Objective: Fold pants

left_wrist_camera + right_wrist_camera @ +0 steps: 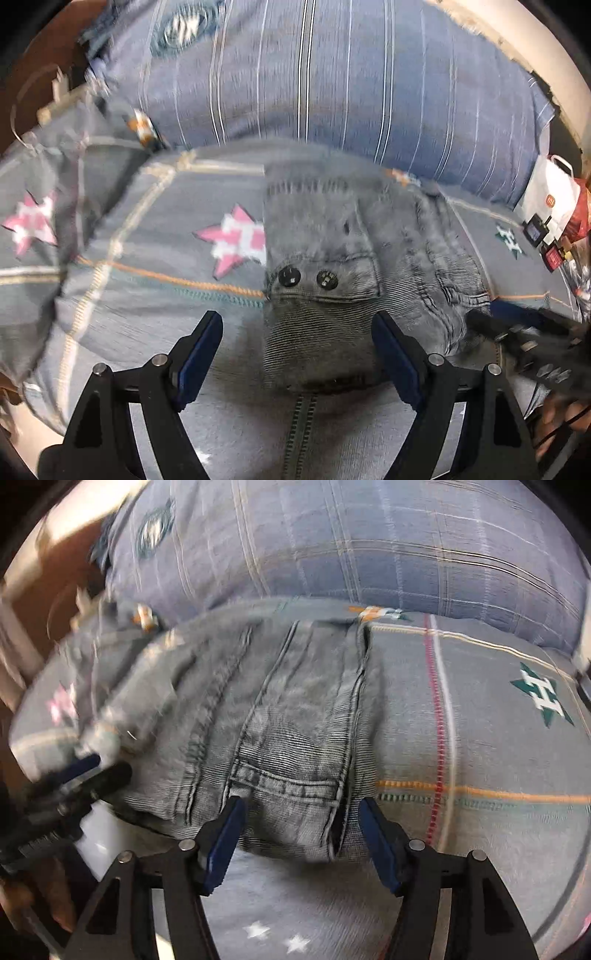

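Both wrist views steeply down, close

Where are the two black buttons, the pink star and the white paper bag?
black buttons [289,277]: left wrist view, left button's face.
pink star [236,240]: left wrist view, star's middle.
white paper bag [550,201]: left wrist view, bag's front.

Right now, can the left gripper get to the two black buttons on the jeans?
Probably yes. The left gripper hangs open just above the jeans, and the two black buttons lie just ahead of its fingertips with nothing covering them. The right gripper sits off to the side.
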`<state>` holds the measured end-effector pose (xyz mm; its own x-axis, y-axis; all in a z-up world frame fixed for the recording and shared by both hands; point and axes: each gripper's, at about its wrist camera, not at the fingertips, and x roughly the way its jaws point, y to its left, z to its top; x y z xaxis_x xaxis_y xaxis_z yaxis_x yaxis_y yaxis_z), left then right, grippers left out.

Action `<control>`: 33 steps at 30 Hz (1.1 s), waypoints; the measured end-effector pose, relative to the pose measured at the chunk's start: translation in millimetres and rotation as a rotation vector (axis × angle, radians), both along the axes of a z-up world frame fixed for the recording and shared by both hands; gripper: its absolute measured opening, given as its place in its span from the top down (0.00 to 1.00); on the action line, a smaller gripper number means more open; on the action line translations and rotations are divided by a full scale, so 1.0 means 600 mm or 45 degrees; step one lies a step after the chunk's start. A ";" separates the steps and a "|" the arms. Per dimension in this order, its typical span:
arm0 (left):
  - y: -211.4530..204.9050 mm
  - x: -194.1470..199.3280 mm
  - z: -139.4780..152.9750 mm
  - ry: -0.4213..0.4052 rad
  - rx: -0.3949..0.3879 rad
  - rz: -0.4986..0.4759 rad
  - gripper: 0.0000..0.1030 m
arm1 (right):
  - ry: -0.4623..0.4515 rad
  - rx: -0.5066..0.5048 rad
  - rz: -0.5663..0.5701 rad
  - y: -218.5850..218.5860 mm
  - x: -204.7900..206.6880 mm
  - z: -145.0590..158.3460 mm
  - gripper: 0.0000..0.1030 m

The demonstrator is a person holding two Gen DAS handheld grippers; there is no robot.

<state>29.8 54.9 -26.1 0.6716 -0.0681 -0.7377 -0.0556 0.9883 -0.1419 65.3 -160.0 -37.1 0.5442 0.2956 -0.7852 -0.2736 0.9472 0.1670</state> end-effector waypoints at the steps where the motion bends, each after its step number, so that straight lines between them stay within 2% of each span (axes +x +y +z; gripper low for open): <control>1: 0.000 -0.007 0.008 -0.014 0.011 0.008 0.18 | -0.036 0.007 0.003 -0.003 -0.008 0.014 0.35; 2: 0.000 -0.016 0.015 -0.036 0.018 0.012 0.18 | -0.098 -0.013 -0.002 -0.006 -0.024 0.035 0.32; 5: -0.004 -0.045 0.028 -0.076 0.045 0.046 0.16 | -0.192 -0.050 -0.014 -0.014 -0.064 0.066 0.11; 10: -0.018 -0.076 0.029 -0.083 0.064 0.040 0.15 | -0.189 -0.136 -0.012 -0.013 -0.104 0.055 0.08; 12: -0.022 -0.087 0.032 -0.091 0.074 0.042 0.15 | -0.215 -0.201 -0.016 -0.008 -0.122 0.052 0.00; 18: -0.020 -0.102 0.043 -0.108 0.046 0.054 0.15 | -0.245 -0.269 -0.048 -0.008 -0.136 0.059 0.00; 27: -0.009 -0.096 0.042 -0.123 0.087 0.070 0.15 | -0.251 -0.304 -0.050 0.008 -0.129 0.068 0.00; 29: -0.007 -0.090 0.041 -0.136 0.062 0.041 0.10 | -0.253 -0.317 -0.046 0.011 -0.126 0.067 0.00; 33: 0.000 -0.080 0.042 -0.146 0.044 0.059 0.09 | -0.244 -0.343 -0.040 0.012 -0.121 0.064 0.00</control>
